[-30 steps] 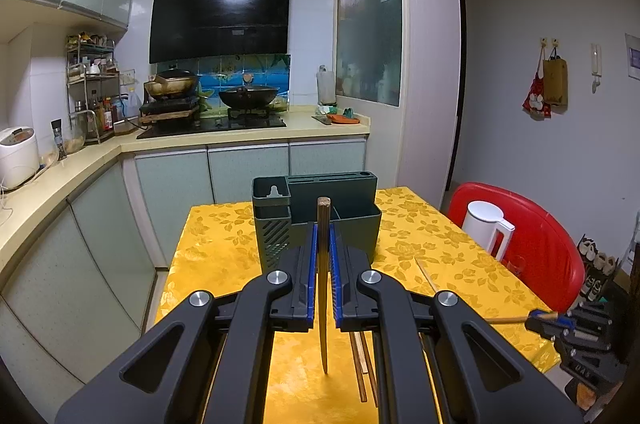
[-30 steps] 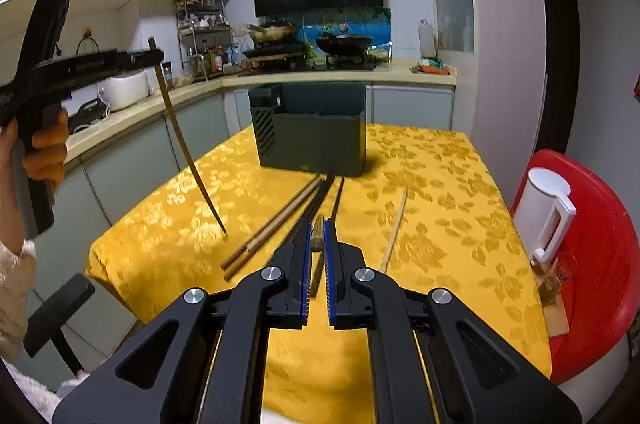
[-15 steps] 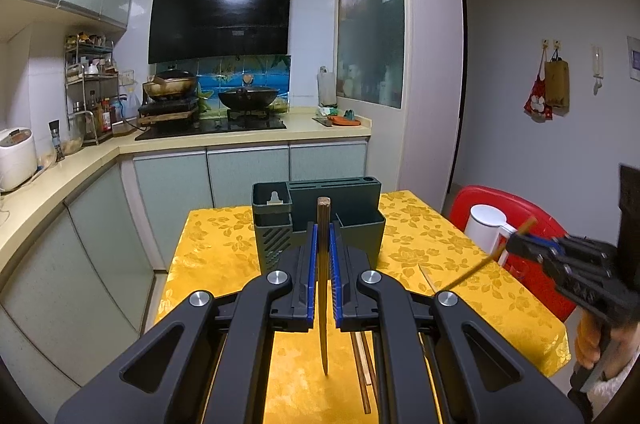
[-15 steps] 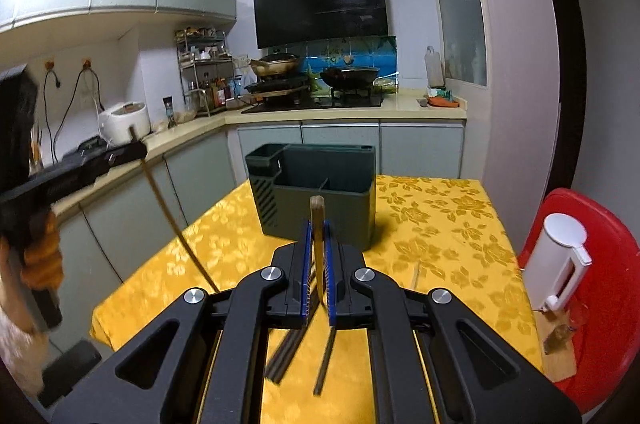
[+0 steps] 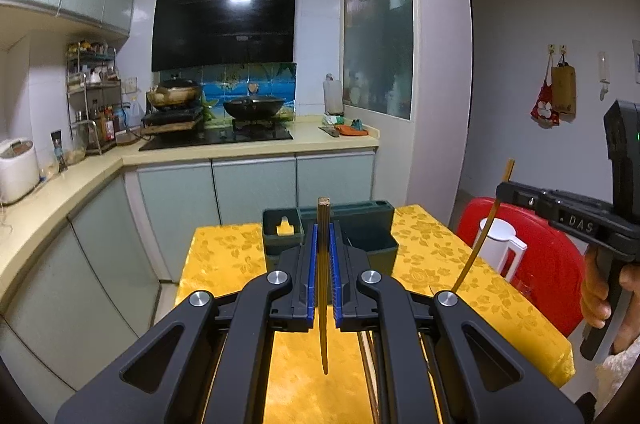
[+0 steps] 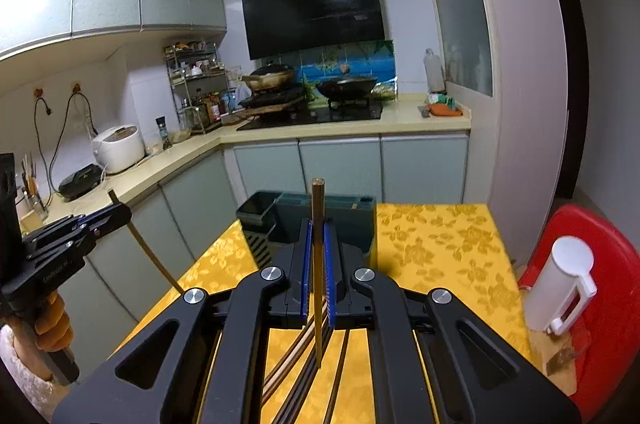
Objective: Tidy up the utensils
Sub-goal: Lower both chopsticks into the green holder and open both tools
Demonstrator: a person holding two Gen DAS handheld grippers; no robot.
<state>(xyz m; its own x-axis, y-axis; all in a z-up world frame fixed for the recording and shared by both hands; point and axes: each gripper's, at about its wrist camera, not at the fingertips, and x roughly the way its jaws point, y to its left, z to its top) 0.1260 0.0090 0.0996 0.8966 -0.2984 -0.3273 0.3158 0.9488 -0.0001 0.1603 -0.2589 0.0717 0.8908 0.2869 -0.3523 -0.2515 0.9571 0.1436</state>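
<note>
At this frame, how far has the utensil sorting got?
Nothing visibly stored yet: what shows of the dark green organizer looks empty. In hand: left gripper and right gripper each clamp one chopstick upright. Left: several loose chopsticks lie on the yellow tablecloth.

Readable text: "DAS" in pale raised letters, preceded by small dot, on side of right claw (image 5: 505, 189) body, seen in left wrist view. In right wrist view, pale lettering on side of left claw (image 6: 120, 213) body, upside-down and too blurred to read. Small markings on range hood (image 5: 224, 24) front panel, too small to make out. No other legible labels, brands or numbers.
</note>
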